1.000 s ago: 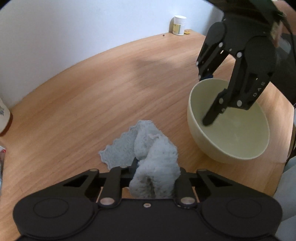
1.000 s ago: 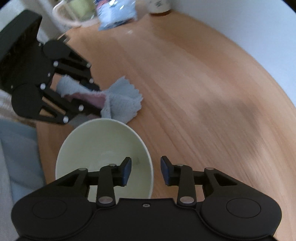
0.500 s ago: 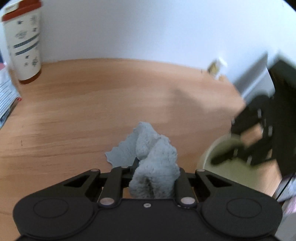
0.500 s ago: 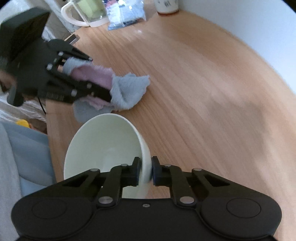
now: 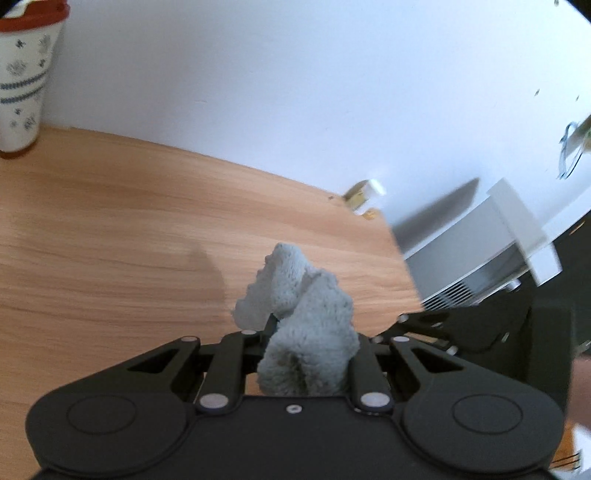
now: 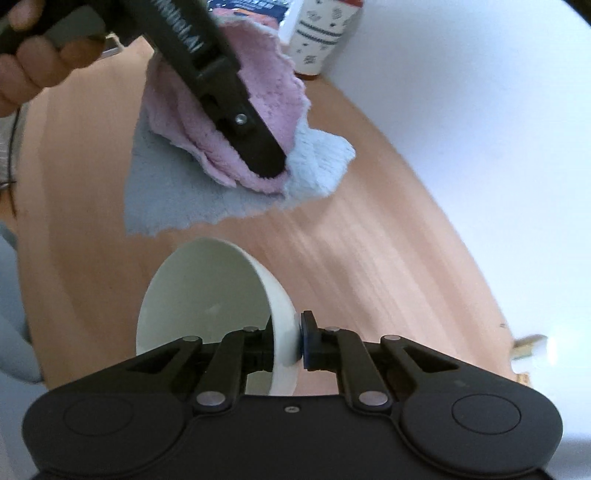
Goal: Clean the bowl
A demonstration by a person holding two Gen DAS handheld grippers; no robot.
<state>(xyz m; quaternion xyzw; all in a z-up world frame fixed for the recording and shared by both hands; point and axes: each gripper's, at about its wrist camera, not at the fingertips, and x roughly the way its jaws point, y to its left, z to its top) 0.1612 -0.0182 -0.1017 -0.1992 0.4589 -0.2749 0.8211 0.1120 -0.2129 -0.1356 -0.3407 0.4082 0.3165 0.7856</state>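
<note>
My left gripper (image 5: pixel 308 334) is shut on a fluffy blue-grey and pink cloth (image 5: pixel 306 325) and holds it in the air above the wooden table (image 5: pixel 110 236). In the right wrist view the cloth (image 6: pixel 236 147) hangs from the left gripper (image 6: pixel 266 162) above and beyond the bowl. My right gripper (image 6: pixel 286 343) is shut on the rim of a pale cream bowl (image 6: pixel 207 295) and holds it tilted, its opening facing the cloth. The right gripper also shows in the left wrist view (image 5: pixel 480 328), low on the right.
A white patterned cup with a red lid (image 5: pixel 26 81) stands at the table's far left by the wall; it also shows in the right wrist view (image 6: pixel 325 33). A small white-capped jar (image 5: pixel 364 197) sits at the table's far edge. A white appliance (image 5: pixel 480 254) stands beyond the table.
My right gripper closed on the bowl's rim and lifted and tilted it. My left gripper lifted the cloth off the table and brought it closer to the bowl.
</note>
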